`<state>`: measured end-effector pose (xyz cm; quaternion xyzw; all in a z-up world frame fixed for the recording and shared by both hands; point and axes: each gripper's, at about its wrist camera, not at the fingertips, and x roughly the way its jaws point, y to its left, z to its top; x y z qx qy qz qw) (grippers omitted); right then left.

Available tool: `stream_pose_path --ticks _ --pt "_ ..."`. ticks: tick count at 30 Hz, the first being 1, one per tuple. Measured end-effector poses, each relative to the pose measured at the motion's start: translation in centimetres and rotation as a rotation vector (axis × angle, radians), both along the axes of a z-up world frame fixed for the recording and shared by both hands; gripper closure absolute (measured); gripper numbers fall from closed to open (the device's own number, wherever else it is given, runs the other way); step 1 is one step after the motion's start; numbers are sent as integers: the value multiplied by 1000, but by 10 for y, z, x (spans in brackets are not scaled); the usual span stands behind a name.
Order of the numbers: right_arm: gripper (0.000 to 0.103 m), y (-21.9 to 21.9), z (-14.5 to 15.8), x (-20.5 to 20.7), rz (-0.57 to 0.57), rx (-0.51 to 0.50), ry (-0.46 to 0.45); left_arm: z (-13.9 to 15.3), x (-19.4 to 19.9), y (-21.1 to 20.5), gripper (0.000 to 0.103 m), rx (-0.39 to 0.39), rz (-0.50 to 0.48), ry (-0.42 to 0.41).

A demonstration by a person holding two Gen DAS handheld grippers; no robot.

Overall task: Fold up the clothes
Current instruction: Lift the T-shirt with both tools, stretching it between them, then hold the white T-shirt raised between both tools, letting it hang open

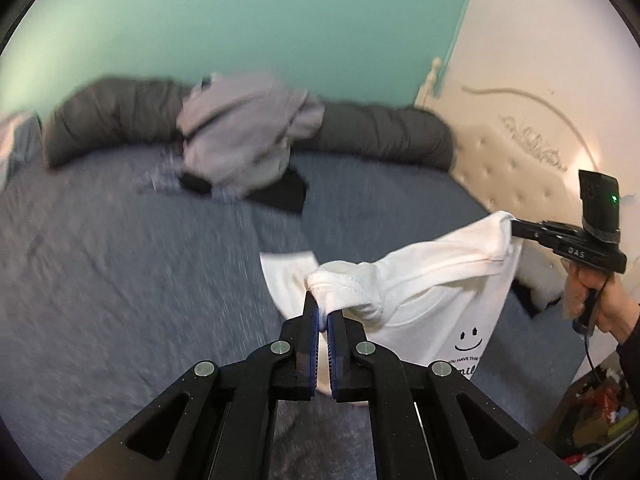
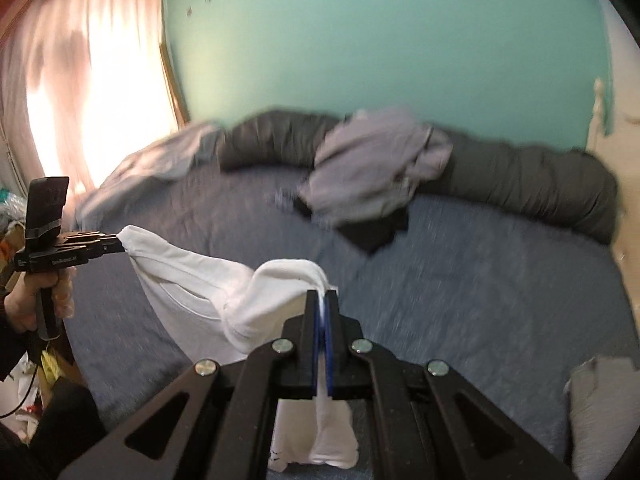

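A soft white cotton T-shirt [image 1: 448, 280] with a printed black smiley face is held stretched above the near edge of a bed covered by a blue-grey woven sheet [image 1: 120, 264]. One bunched shoulder seam is clamped between the blue-padded fingers of the black left gripper [image 1: 323, 314], jaws closed on the cloth. The opposite shoulder is pinched by the black right gripper [image 2: 322, 300], its jaws likewise clenched on the fabric, which hangs below in loose folds. Along the far edge of the bed a long, dark grey padded bolster [image 2: 520, 188] is laid, with a crumpled light grey garment [image 2: 376, 168] heaped over it, above a flat black cloth [image 2: 372, 236].
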<state>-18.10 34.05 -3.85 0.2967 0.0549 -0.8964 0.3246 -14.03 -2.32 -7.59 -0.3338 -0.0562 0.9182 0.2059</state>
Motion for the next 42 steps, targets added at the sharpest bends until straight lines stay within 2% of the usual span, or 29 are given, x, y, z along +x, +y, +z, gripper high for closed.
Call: stream_pose_path --ticks 8,16,23,26,28,32,42 --pt "101 2 141 59 -12 -67 194 151 36 -14 100 -15 30 223" --pt "101 -4 248 105 -32 -112 326 293 77 -34 100 -63 80 395" --pt "102 -4 322 150 -38 -146 417 378 125 -49 100 -103 113 505" --pt "102 -1 342 161 -44 -155 434 399 138 -52 100 -107 125 525" --pt "102 2 345 168 -44 -154 438 409 147 -55 100 -104 127 536" --pt "102 -2 324 161 -48 -123 392 375 144 -55 100 -101 113 479" --pt "102 -6 200 136 -28 -99 191 283 133 -55 100 -93 75 326"
